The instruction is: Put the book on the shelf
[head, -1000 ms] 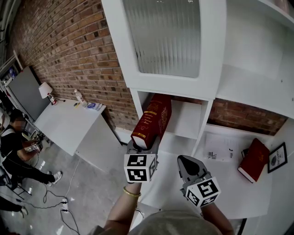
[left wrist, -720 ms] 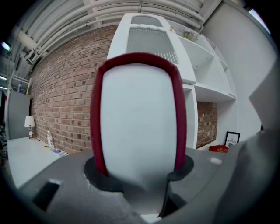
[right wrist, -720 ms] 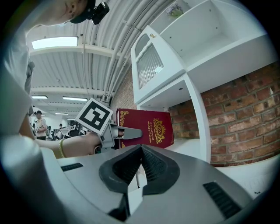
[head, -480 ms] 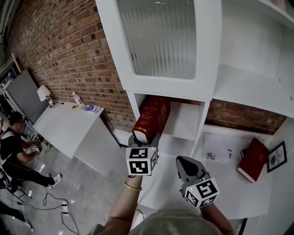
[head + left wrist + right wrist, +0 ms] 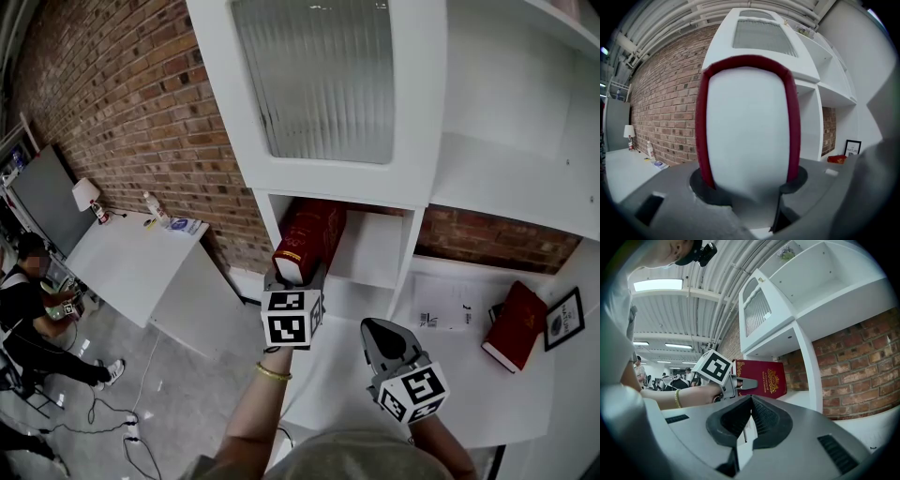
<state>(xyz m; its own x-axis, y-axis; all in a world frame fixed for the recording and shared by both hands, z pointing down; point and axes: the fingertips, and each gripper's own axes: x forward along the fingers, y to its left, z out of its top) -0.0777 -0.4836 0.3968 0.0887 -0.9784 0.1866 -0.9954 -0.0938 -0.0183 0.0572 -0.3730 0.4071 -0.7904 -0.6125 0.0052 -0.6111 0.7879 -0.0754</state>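
Left gripper is clamping the red book by its lower end, and the book's sitting partway inside the shelf cubby. Right gripper is hanging closed, empty. I'm guessing it's needing a push further in next, then a release

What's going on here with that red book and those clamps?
A person works two handheld grippers. The left gripper is clamped on a thick red book, its far end inside the white shelf. The right gripper is shut and empty, held apart. Another red book lies further right.
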